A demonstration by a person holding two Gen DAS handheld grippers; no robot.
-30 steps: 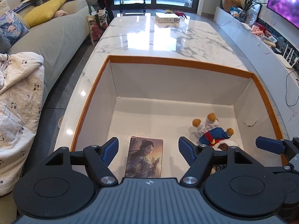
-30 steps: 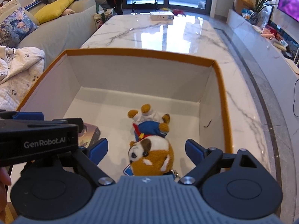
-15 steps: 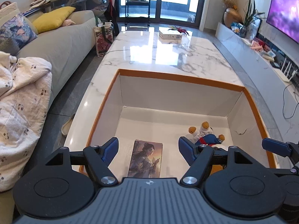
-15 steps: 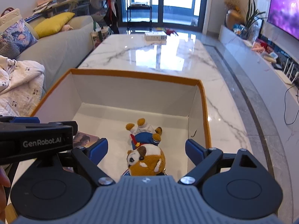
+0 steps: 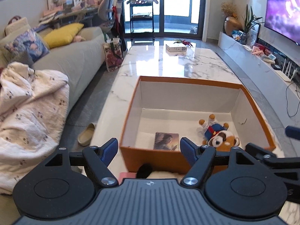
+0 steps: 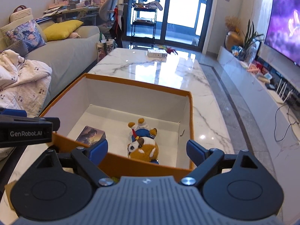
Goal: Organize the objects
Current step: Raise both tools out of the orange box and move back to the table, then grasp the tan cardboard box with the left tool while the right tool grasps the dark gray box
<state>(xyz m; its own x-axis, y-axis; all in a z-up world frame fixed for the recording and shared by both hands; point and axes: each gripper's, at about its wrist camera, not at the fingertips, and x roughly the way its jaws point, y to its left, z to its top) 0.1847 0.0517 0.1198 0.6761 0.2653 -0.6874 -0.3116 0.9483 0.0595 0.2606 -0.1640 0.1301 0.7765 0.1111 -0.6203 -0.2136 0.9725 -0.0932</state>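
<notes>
An orange box [image 5: 189,81] with white inside stands on the marble table [image 5: 168,63]. Inside lie a picture card of a woman [image 5: 166,141] on the left and a plush dog in blue clothes [image 5: 217,134] on the right. In the right wrist view the box [image 6: 138,84] holds the card [image 6: 91,134] and the plush [image 6: 143,143]. My left gripper [image 5: 149,151] is open and empty, above and in front of the box's near wall. My right gripper [image 6: 147,150] is open and empty, also before the near wall.
A small white box [image 5: 176,47] sits at the table's far end. A grey sofa [image 5: 71,63] with cushions and a white blanket [image 5: 28,108] is at left. A slipper [image 5: 86,134] lies on the floor. A TV bench [image 5: 262,69] runs along the right.
Both grippers have pulled back and up, out of the box, staying open. The card and plush stay lying in the box and now look smaller and farther away.
</notes>
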